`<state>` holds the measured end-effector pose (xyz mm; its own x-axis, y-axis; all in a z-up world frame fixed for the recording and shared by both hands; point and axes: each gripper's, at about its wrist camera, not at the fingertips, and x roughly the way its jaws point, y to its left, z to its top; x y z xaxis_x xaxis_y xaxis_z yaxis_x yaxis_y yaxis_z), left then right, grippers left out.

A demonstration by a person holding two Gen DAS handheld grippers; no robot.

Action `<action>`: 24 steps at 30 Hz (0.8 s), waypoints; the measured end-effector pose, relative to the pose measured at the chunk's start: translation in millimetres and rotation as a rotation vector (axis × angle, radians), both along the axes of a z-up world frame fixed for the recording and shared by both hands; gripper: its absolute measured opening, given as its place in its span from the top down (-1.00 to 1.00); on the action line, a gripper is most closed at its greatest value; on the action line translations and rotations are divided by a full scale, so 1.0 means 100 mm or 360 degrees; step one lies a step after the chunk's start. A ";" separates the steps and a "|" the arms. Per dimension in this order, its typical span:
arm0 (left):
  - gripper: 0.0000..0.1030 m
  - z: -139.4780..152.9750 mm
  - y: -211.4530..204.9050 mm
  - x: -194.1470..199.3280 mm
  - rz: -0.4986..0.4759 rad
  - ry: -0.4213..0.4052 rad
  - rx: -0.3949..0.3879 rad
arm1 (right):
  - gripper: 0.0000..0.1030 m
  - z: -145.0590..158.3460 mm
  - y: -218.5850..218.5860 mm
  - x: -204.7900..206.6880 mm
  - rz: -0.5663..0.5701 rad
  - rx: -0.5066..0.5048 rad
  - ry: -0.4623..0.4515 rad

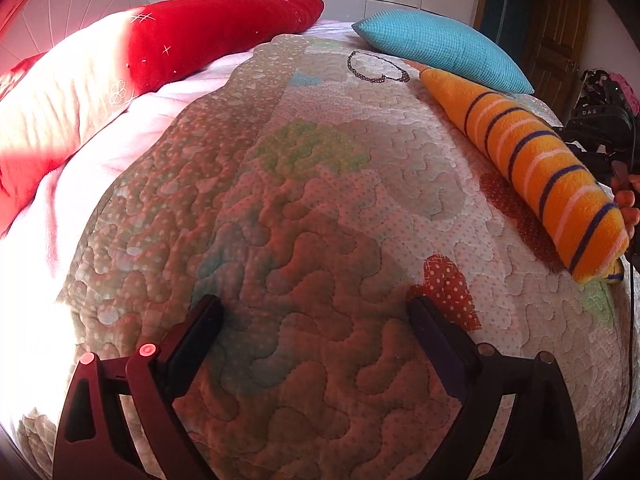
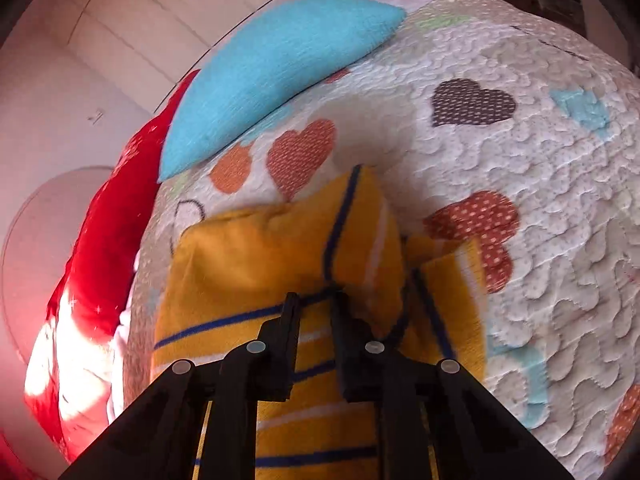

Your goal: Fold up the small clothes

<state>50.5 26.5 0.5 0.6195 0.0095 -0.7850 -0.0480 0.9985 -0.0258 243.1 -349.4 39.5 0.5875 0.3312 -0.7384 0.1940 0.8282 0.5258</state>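
Across the bed, a quilted white bedspread (image 1: 320, 208) printed with dotted hearts is spread, and on it lies the orange fleece garment (image 1: 532, 176) with navy and pale stripes. Seen from the left wrist, this garment is bunched into a long roll near the bedspread's right edge, just beside a turquoise knitted cushion (image 1: 444, 50). The left claw (image 1: 316, 316) is held with its jaws wide apart above bare quilt, nothing between them, well apart from the garment. Fingertips of a hand (image 1: 628, 200) are seen at the roll's near end. From the right wrist, the right claw (image 2: 316, 300) is seen with its jaws drawn narrow, and a fold of the orange garment (image 2: 280, 248) at a navy stripe is pinched between them. A red plush blanket (image 1: 216, 36) is heaped along the far side of the bed, partly washed out by sunlight.
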 end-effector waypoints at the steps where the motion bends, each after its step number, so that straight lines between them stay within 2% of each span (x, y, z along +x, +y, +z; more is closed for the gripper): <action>1: -0.85 0.00 0.00 0.00 0.0000 -0.0001 -0.0001 | 0.75 0.00 -0.05 0.01 -0.0030 0.0001 0.0010; 3: -0.86 0.00 0.00 0.00 0.0000 -0.0001 0.0000 | 0.71 0.08 -0.07 -0.05 -0.0066 -0.0017 0.0041; 4: -0.86 0.00 0.00 0.00 0.0000 -0.0002 0.0000 | 0.58 0.18 -0.03 -0.13 -0.0041 -0.0033 0.0000; 5: -0.86 0.00 0.00 0.00 0.0000 -0.0001 0.0001 | 0.39 0.32 0.01 -0.21 0.0007 -0.0073 -0.0060; 7: -0.87 0.00 0.00 0.00 0.0001 -0.0001 0.0006 | 0.34 0.57 0.20 -0.41 0.0142 -0.0146 -0.0179; 9: -0.88 0.00 -0.01 0.00 0.0000 0.0004 0.0016 | 0.26 0.71 0.41 -0.59 0.0305 -0.0107 -0.0251; 10: -0.88 0.00 -0.02 0.01 0.0000 0.0006 0.0020 | 0.13 0.73 0.49 -0.67 0.0365 -0.0077 -0.0257; 11: -0.89 0.00 -0.02 0.01 0.0000 0.0007 0.0023 | 0.03 0.71 0.56 -0.74 0.0411 -0.0055 -0.0249; 15: -0.89 0.00 -0.03 0.01 0.0001 0.0008 0.0025 | 0.03 0.29 0.63 -0.90 0.0462 -0.0095 -0.0068; 16: -0.89 0.00 -0.02 0.01 0.0000 0.0009 0.0025 | 0.03 0.18 0.57 -0.99 0.0458 -0.0044 -0.0053; 18: -0.90 0.00 -0.03 0.01 0.0000 0.0010 0.0025 | 0.04 0.12 0.42 -1.28 0.0443 0.0033 -0.0110; 21: -1.00 -0.02 -0.05 0.05 -0.0028 0.0046 0.0038 | 0.03 0.23 0.31 -1.76 0.0440 -0.0141 -0.0178; 24: -1.00 -0.02 -0.09 0.12 -0.0036 0.0084 0.0081 | -0.19 0.42 0.26 -2.20 0.0366 -0.0509 -0.0356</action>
